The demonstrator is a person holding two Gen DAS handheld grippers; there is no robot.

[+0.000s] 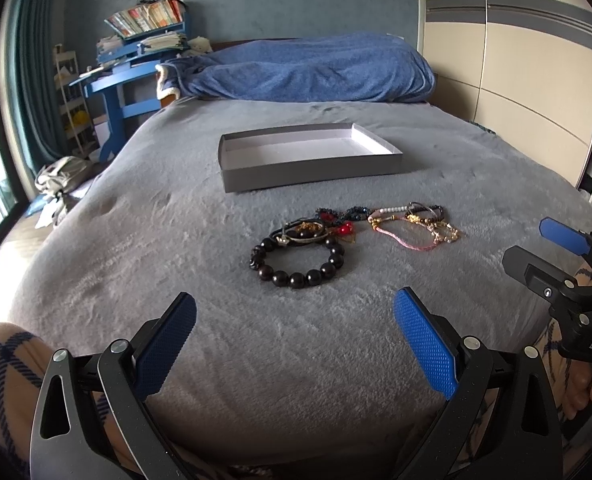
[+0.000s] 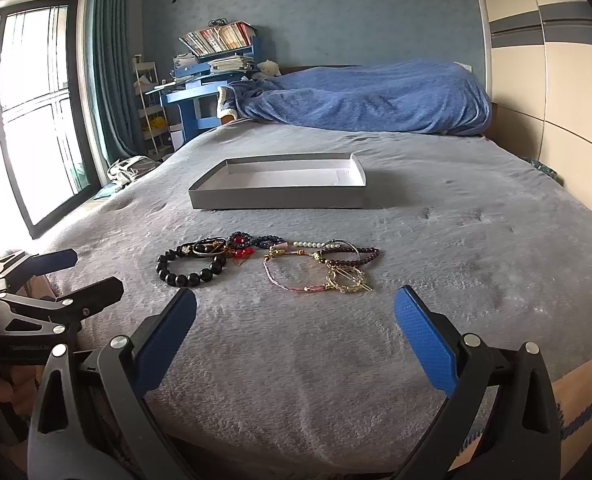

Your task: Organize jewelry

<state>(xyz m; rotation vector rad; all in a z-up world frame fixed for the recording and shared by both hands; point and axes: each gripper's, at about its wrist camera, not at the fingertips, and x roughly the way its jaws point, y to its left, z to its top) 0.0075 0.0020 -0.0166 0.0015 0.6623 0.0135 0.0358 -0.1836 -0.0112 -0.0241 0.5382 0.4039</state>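
Note:
Several bracelets lie in a row on the grey bedspread. A black bead bracelet is nearest the left, with a pink cord bracelet and a gold bracelet to the right. Behind them sits a shallow grey box, nothing inside it. My left gripper hovers open in front of the black bracelet. In the right wrist view my right gripper stands open just short of the pink and gold pieces. Neither holds anything.
A rumpled blue blanket lies at the head of the bed. A blue desk with books stands at the far left beside a window. Wardrobe doors line the right wall. A plaid sleeve shows at the lower left.

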